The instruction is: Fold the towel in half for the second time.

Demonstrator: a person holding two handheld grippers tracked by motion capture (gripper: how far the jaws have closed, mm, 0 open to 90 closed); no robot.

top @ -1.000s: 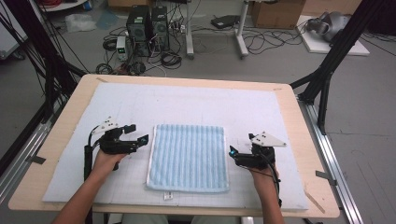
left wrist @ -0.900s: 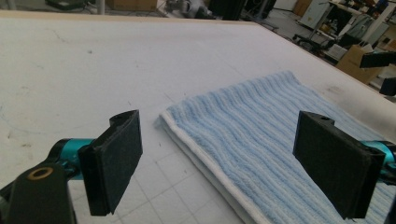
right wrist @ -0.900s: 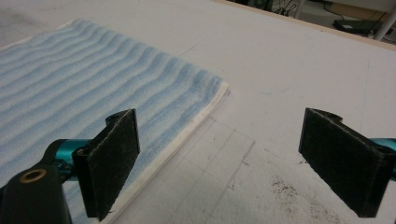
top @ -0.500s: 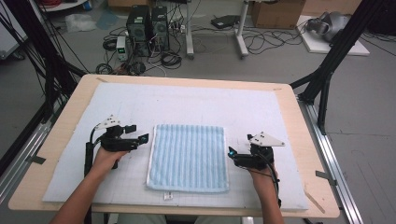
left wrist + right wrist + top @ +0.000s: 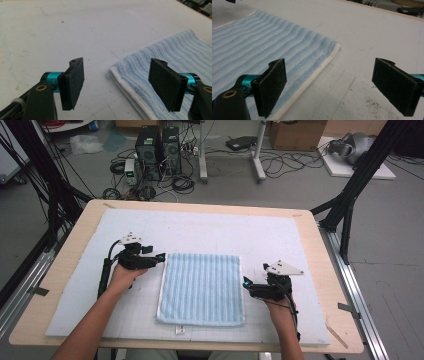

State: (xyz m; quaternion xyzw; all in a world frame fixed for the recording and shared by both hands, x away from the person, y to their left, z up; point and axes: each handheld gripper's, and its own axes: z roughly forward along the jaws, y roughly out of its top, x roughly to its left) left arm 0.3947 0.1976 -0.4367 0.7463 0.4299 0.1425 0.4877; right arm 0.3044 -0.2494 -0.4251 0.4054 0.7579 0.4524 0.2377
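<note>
A folded light-blue striped towel [image 5: 202,287] lies flat at the middle of the white mat [image 5: 280,240]. My left gripper [image 5: 160,257] is at the towel's far left corner. In the left gripper view that gripper [image 5: 120,83] is open: its jaws have just been closing a little, the towel's corner [image 5: 130,67] lies between them, and neither pad presses on it. My right gripper [image 5: 246,282] is at the towel's right edge. In the right gripper view it [image 5: 334,85] stands wide open over the towel's white hem [image 5: 312,80], low to the mat.
The mat covers a wooden table [image 5: 65,265] with metal rails along both sides. Black frame struts [image 5: 350,195] rise at the far corners. Computers and cables [image 5: 160,155] lie on the floor beyond. A small tag [image 5: 178,330] sticks out at the towel's near edge.
My left gripper has slid away from the person and slightly right, up to the towel's far left corner. The right gripper and the towel have not moved.
</note>
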